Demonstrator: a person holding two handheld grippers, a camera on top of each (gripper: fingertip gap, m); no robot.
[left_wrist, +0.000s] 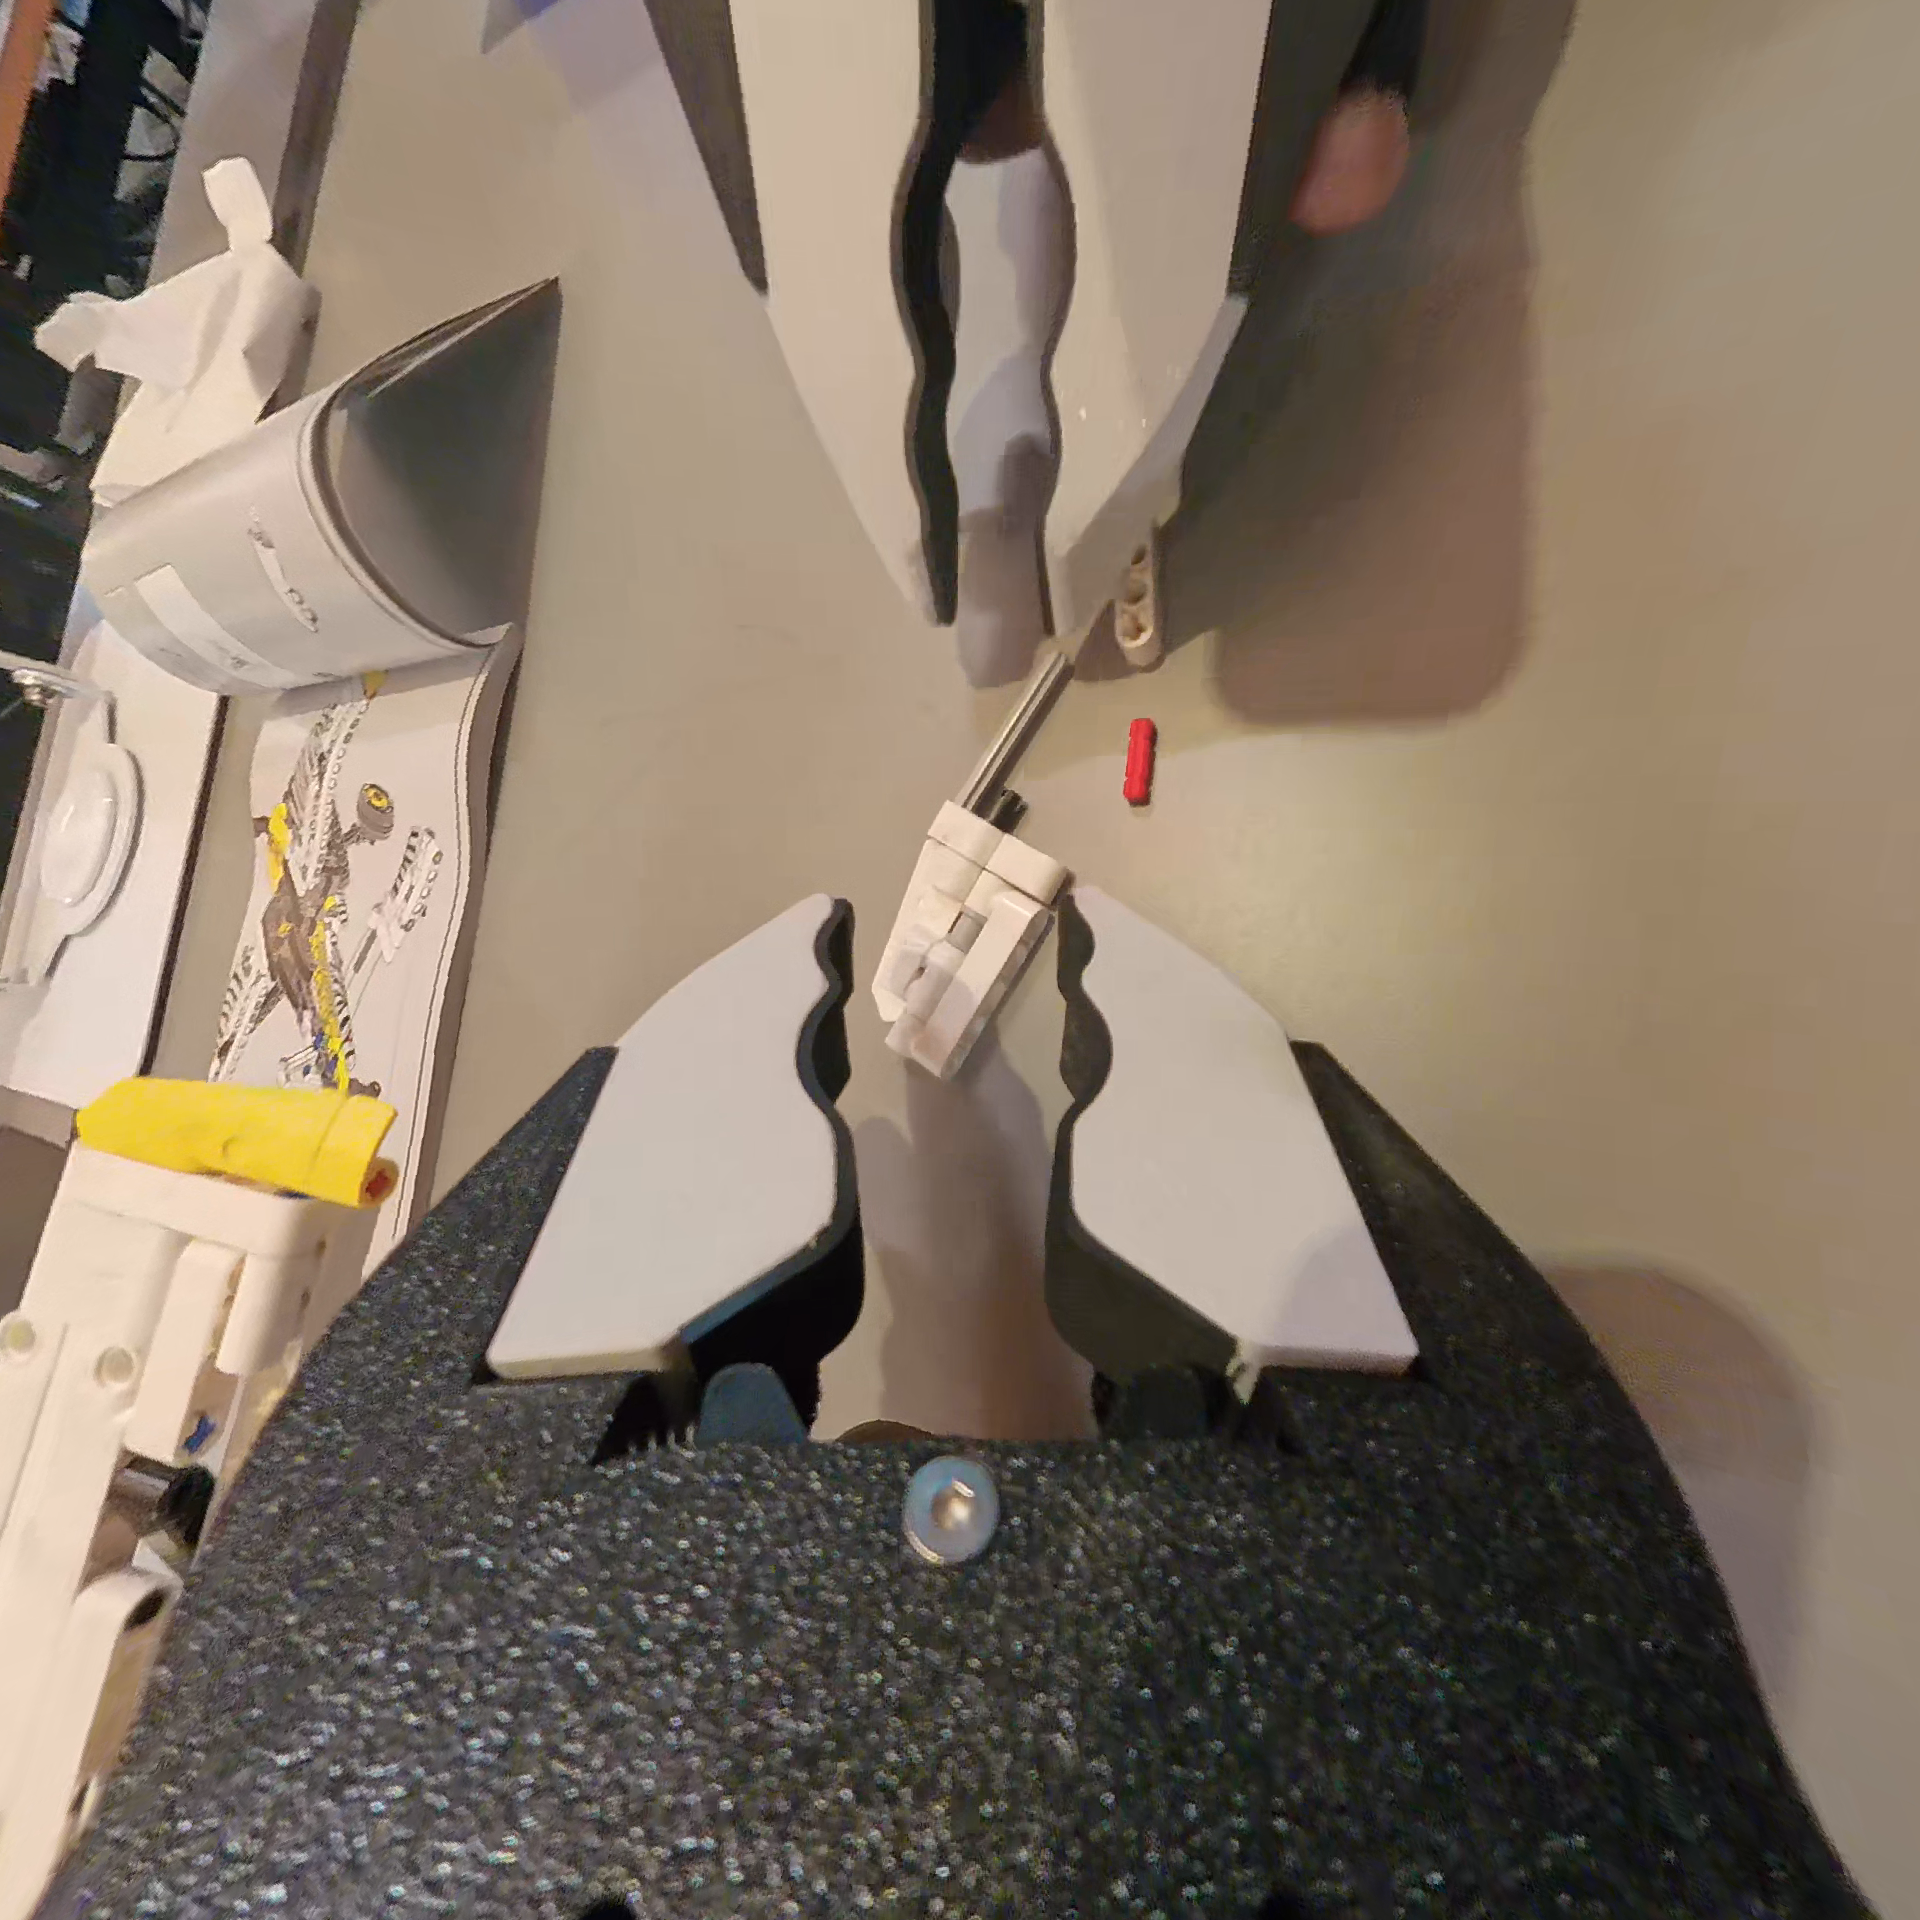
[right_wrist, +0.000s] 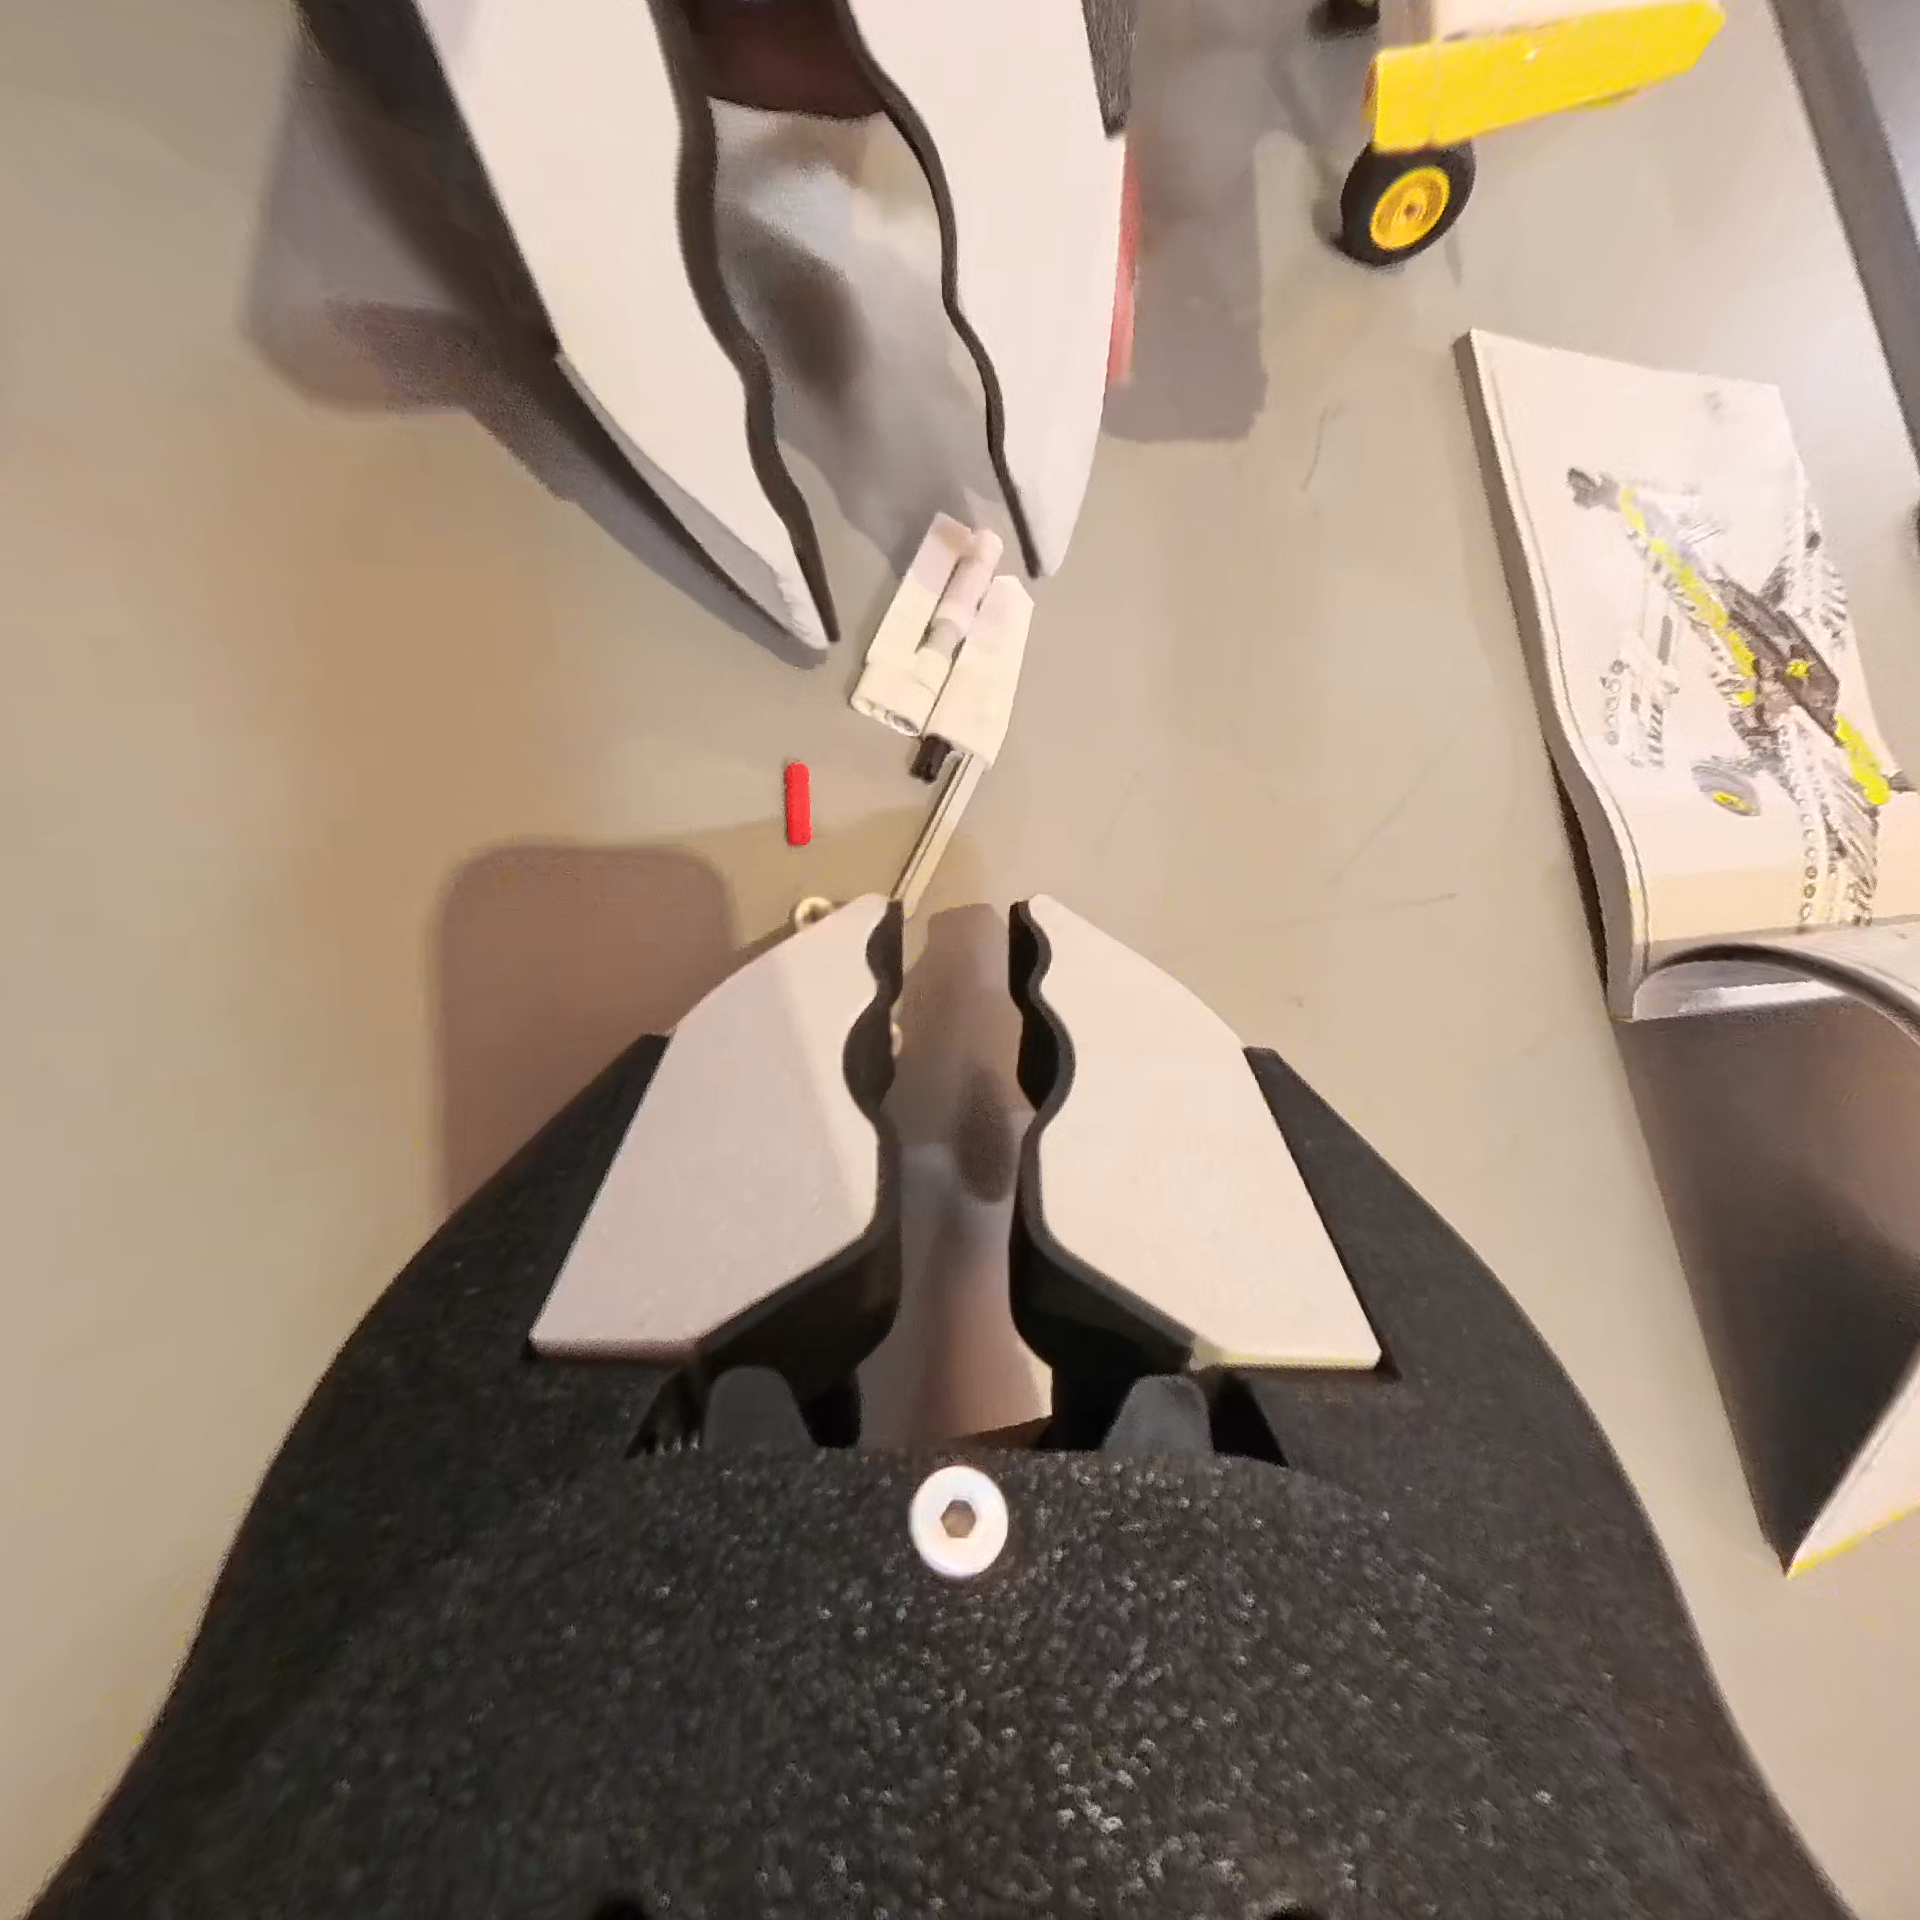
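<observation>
A small white brick assembly with a grey axle sticking out of it lies on the beige table. My left gripper is open around it: one pad touches its side, and a gap shows at the other pad. It also shows in the right wrist view, with the left gripper straddling its far end. My right gripper is open. The axle runs along one of its pads, and the other pad stands clear. A small pale beam with holes lies by the right gripper's fingertip.
A red pin lies on the table beside the axle, and shows in the right wrist view too. An open instruction booklet lies to one side. A yellow wheeled model and a white and yellow model stand nearby. Crumpled paper lies further off. The gap from one gripper's tips to the other's is roughly 6 cm. The right gripper is farther from the yellow wheeled model, some 20 cm, than the left, some 15 cm.
</observation>
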